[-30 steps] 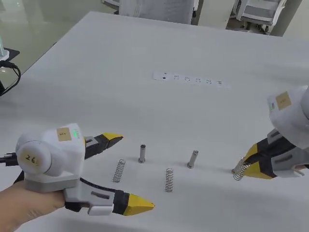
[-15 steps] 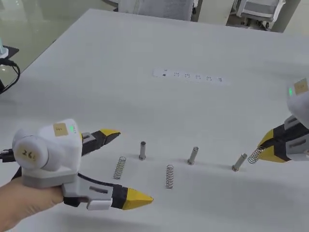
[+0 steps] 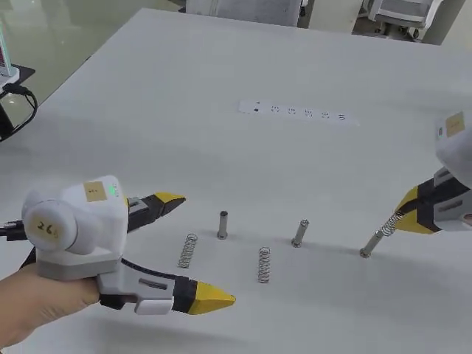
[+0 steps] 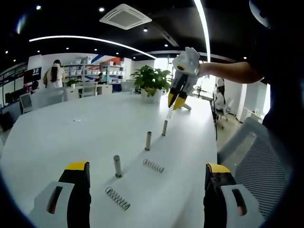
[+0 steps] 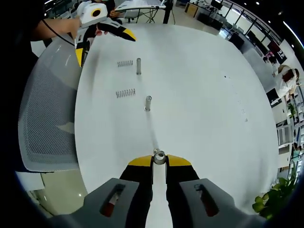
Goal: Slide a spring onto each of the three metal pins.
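The right gripper (image 3: 402, 212) is pinching the upper end of a spring (image 3: 390, 223) between jaws closed down to a narrow gap. Half a second ago the spring's free end was hanging just beside the head of the right-hand pin (image 3: 369, 245). Now that end is meeting the top of the pin, with spring and pin running along one slanted line. Whether the coils are already going over the pin cannot be told. The left gripper (image 3: 206, 248) is hovering low over the near edge of the white table (image 3: 221, 110) much as before, its jaws spread wide and gripping nothing. The middle pin (image 3: 300, 233) and the left-hand pin (image 3: 223, 225) are standing bare as before. A second spring (image 3: 264, 264) and a third spring (image 3: 188, 251) are lying flat just in front of them, unmoved.
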`<control>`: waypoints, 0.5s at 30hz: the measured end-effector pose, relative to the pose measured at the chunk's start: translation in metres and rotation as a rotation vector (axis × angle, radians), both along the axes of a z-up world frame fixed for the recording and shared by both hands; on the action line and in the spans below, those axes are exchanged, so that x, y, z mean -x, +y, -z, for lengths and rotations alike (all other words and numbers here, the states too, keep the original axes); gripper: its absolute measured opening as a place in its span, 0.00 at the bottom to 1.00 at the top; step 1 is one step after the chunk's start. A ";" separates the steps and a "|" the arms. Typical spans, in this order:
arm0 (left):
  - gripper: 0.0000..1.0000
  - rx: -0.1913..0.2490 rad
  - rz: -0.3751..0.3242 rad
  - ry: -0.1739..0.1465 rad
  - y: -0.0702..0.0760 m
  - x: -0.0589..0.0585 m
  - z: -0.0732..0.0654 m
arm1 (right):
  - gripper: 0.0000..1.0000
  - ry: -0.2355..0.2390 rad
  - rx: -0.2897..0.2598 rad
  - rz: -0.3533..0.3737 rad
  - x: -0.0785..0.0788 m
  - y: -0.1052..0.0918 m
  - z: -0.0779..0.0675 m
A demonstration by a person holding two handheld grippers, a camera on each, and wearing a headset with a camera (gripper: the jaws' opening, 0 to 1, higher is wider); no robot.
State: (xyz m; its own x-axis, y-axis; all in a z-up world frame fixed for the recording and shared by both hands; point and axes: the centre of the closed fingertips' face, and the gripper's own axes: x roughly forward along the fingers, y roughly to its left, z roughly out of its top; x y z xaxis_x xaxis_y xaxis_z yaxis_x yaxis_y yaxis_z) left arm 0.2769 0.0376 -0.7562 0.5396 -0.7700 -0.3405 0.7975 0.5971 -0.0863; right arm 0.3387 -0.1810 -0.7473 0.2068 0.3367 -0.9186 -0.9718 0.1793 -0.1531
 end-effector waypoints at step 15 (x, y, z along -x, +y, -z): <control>0.98 0.003 -0.008 0.005 0.002 -0.002 -0.001 | 0.07 0.006 0.000 0.002 -0.005 0.003 0.007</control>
State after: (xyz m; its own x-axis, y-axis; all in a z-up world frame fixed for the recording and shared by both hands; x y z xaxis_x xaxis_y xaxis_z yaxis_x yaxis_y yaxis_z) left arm 0.2784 0.0396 -0.7551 0.5441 -0.7668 -0.3405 0.7924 0.6031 -0.0920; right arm 0.3434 -0.1775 -0.7542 0.2017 0.3360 -0.9200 -0.9724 0.1813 -0.1470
